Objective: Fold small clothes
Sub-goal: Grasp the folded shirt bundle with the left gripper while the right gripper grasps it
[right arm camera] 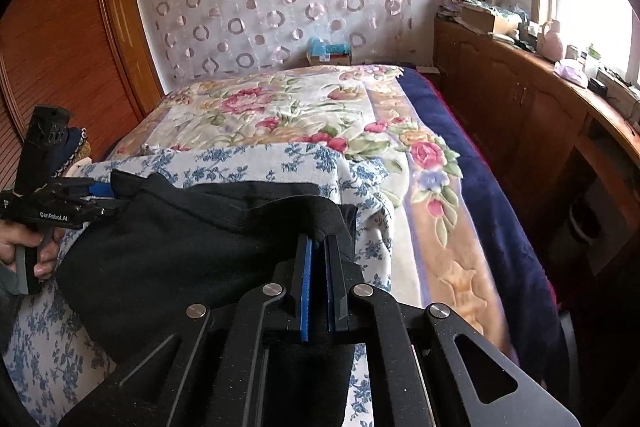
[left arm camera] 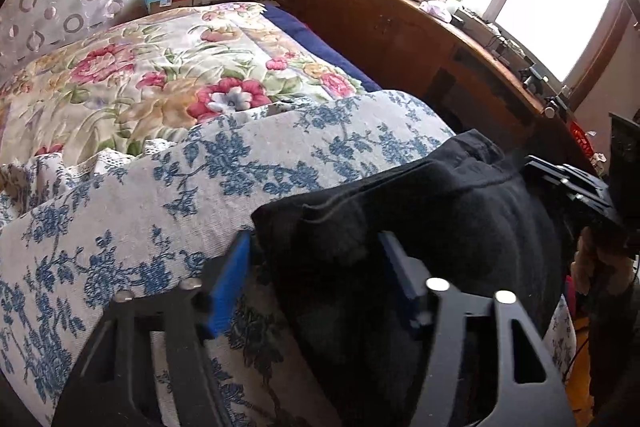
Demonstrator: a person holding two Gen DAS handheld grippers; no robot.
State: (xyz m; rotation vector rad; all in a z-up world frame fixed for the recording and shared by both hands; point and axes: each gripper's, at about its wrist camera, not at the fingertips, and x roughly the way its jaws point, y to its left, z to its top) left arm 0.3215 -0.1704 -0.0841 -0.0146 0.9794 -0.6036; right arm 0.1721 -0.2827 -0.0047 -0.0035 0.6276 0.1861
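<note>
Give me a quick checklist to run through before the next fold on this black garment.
1. Right hand-held gripper clamped on the black fabric garment: ok, pads pinch its edge.
2. Left hand-held gripper clamped on the garment: not ok, cloth lies between the blue pads but they stand apart.
3. Garment lies on the blue-flowered white cloth: ok.
4. Garment flat: not ok, it is bunched into thick folds.
5. Room on the floral quilt beyond: ok.
6. Garment's far edge lined up: cannot tell.
</note>
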